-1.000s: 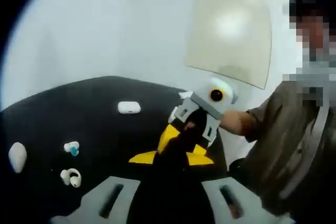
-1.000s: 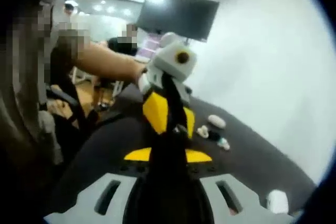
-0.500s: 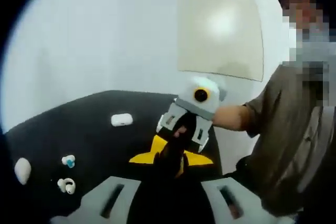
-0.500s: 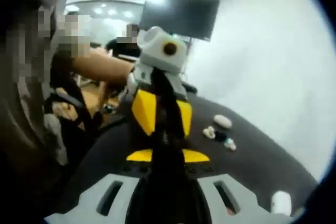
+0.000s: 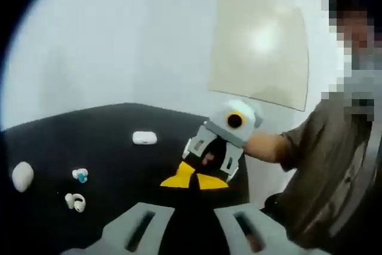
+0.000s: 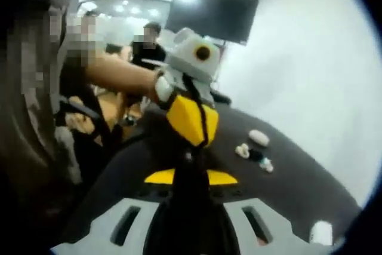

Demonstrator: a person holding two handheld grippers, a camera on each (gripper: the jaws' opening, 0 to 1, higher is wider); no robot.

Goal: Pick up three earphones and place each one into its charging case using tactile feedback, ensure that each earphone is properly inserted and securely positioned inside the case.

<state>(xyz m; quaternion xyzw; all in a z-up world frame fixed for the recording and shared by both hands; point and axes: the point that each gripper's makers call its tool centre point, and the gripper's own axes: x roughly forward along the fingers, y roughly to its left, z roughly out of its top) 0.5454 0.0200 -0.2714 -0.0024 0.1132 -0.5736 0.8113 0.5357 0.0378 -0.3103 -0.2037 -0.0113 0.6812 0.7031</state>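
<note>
1. In the left gripper view, the left gripper (image 5: 190, 231) is rising from the bottom edge over a black table (image 5: 107, 141), its two grey jaws standing apart with nothing between them.
2. The right gripper (image 5: 197, 178) is coming in from the right of that view, held by a person (image 5: 334, 165); its yellow jaw tips are pointing down at the table, and whether they are spread or pressed together cannot be told.
3. In the right gripper view, the right gripper (image 6: 190, 168) is lying under the left gripper's yellow tips; its dark jaws look drawn close, though this cannot be told for sure.
4. A white charging case (image 5: 144, 138) is lying mid-table.
5. A white earphone (image 5: 76, 202), an earphone with a blue tip (image 5: 80, 175) and a white oval case (image 5: 22, 176) are lying apart at the left.
6. A dark screen (image 6: 212, 16) is hanging on the far wall.
</note>
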